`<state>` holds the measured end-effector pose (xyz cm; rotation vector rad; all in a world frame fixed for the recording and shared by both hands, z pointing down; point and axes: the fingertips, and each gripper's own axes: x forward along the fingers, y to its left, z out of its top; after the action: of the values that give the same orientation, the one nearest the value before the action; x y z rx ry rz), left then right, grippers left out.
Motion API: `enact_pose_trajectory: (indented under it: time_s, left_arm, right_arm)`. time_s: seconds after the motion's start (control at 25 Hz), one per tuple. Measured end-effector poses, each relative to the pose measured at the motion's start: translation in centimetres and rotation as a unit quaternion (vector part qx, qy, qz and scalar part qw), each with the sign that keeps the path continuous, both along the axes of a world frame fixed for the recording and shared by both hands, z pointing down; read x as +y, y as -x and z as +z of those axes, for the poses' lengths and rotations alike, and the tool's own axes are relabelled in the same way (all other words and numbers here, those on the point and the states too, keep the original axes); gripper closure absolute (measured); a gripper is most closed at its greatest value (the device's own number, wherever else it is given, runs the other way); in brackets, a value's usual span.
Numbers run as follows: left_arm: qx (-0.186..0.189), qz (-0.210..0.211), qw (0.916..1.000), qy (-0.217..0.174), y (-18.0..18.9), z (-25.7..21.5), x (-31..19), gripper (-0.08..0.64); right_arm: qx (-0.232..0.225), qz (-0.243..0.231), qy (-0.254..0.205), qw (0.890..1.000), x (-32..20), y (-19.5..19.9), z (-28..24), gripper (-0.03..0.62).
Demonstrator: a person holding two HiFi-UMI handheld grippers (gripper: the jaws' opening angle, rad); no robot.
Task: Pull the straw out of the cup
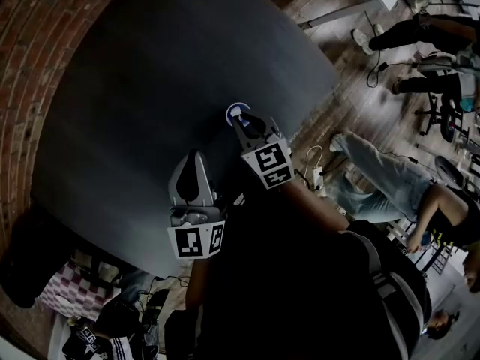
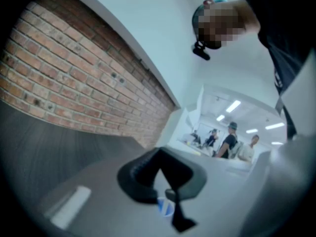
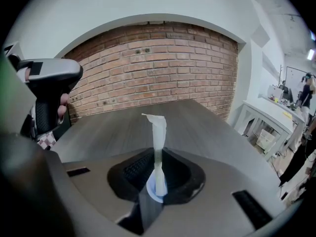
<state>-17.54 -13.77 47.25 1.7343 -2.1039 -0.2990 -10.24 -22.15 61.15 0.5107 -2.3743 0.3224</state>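
Currently the straw [image 3: 159, 137] stands upright in the cup [image 1: 238, 111]. It is white, crumpled at the top, with its lower end down inside the blue-white rim. The cup sits on the dark table [image 1: 135, 88], toward its right side as you see it.

Your right gripper [image 1: 248, 128] reaches over the cup from the near side. Its own view shows the jaws closed in on the straw just above the rim, where the straw is pinched narrow. The grip looks low on purpose, by my reading: close to the cup, so a straight lift draws the straw out without bending it. The straw is not yet out.

Your left gripper [image 1: 196, 163] hangs nearer you, well apart from the cup, jaws together on nothing. It is not bracing the cup, so a sideways pull may tip it. A brick wall [image 3: 158, 68] lies beyond the table.
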Motion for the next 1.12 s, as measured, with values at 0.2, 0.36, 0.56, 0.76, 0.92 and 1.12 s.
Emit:
enact_pose_trajectory:
  time_s: [0.2, 0.36, 0.56, 0.76, 0.92, 1.12]
  left_arm:
    - [-0.010, 0.000, 0.9999, -0.013, -0.4, -1.1, 0.7, 0.555]
    - [-0.013, 0.000, 0.9997, -0.022, -0.9, -2.1, 1.6, 0.555]
    - [-0.019, 0.004, 0.9991, -0.037, -1.4, -3.4, 2.4, 0.555]
    - [-0.024, 0.009, 0.9986, -0.047, -1.9, -4.3, 3.7, 0.555]
    - [-0.030, 0.015, 0.9979, -0.056, -2.0, -4.8, 4.6, 0.555]
    - [-0.032, 0.023, 0.9972, -0.064, -2.3, -5.6, 5.9, 0.555]
  right_arm:
    - [-0.009, 0.001, -0.015, 1.000, 0.1, -0.2, -1.5, 0.546]
    - [-0.017, 0.002, -0.024, 1.000, 0.8, -0.5, -3.0, 0.546]
    - [-0.027, 0.003, -0.037, 0.999, 1.4, -0.6, -4.9, 0.546]
    - [-0.036, 0.006, -0.047, 0.998, 2.5, -0.9, -6.3, 0.546]
    - [-0.043, 0.014, -0.056, 0.997, 3.2, -1.1, -7.4, 0.546]
    - [-0.054, 0.023, -0.067, 0.996, 4.4, -1.5, -9.1, 0.546]
